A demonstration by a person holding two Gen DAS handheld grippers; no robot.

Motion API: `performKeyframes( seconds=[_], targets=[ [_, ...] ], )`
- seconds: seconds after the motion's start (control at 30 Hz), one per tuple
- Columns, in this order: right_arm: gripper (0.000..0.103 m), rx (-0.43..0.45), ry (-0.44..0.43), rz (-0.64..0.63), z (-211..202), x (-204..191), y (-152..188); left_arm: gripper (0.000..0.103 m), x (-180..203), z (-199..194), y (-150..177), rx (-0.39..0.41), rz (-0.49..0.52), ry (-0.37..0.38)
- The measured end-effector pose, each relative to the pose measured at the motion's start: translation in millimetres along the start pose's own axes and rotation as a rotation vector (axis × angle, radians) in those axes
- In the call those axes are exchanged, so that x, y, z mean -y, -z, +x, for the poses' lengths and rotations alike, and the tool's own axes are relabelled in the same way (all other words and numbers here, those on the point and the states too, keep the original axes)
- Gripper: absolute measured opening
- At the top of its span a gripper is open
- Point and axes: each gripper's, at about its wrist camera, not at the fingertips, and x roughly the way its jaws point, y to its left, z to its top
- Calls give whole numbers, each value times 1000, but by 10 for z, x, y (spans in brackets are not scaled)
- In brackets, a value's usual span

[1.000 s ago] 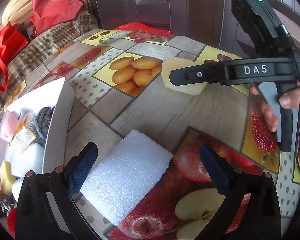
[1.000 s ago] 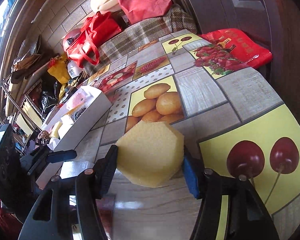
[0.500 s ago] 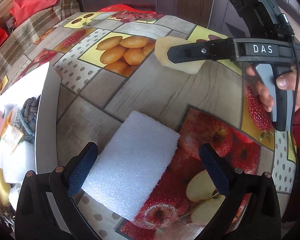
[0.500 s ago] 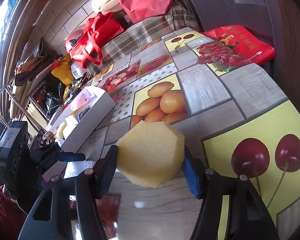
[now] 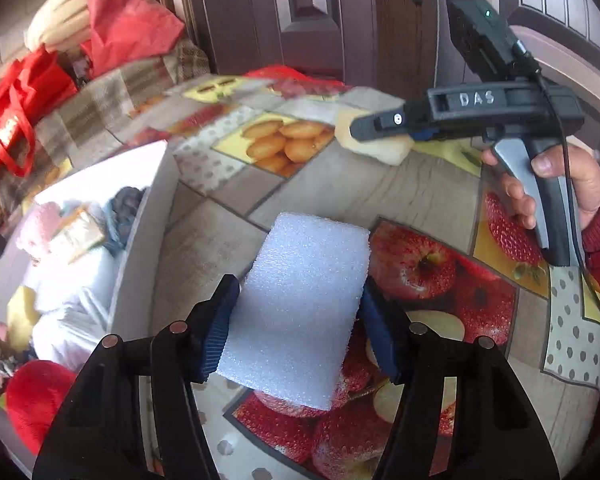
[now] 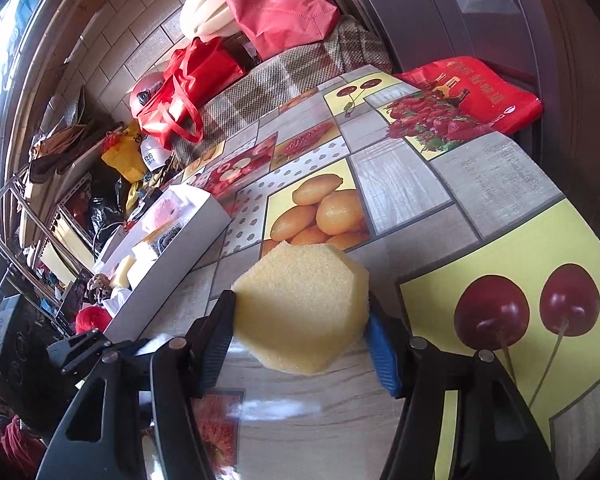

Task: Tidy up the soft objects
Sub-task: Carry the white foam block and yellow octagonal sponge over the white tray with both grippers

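My left gripper (image 5: 296,328) is shut on a white foam block (image 5: 300,304), its blue pads pressed on both long sides, lifted over the fruit-print table. My right gripper (image 6: 302,328) is shut on a yellow hexagonal sponge (image 6: 300,308); it also shows in the left wrist view (image 5: 374,146), held above the table at the far right. A white box (image 5: 140,248) with several soft things inside stands to the left; it also shows in the right wrist view (image 6: 172,264).
The box holds a pink plush (image 5: 40,224), a grey knitted item (image 5: 124,208), a yellow sponge (image 5: 20,312) and white foam pieces. A red plush (image 5: 36,396) lies at its near end. Red bags (image 6: 188,80) sit on a checked bench beyond the table.
My left gripper has closed on the white foam block and raised it off the table. My right gripper keeps its hold on the yellow sponge, slightly higher.
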Motion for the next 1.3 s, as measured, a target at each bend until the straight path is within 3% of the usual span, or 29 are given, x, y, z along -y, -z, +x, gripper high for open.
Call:
performKeyframes(
  seconds=[0.1, 0.23, 0.5, 0.77, 1.3],
  targets=[
    [62, 76, 50, -66, -133, -192, 59, 61, -52, -236, 82, 89, -33, -28],
    [62, 247, 72, -154, -408, -525, 223, 61, -200, -509, 170, 209, -110, -80],
    [61, 400, 87, -292, -686, -1042, 525, 61, -441, -912, 431, 316, -175, -227],
    [61, 374, 51, -363, -530, -1359, 608, 61, -771, -1042, 629, 327, -275, -310],
    [61, 346, 53, -443, -318, -1707, 742, 61, -836, -1175, 741, 361, -307, -325]
  ],
)
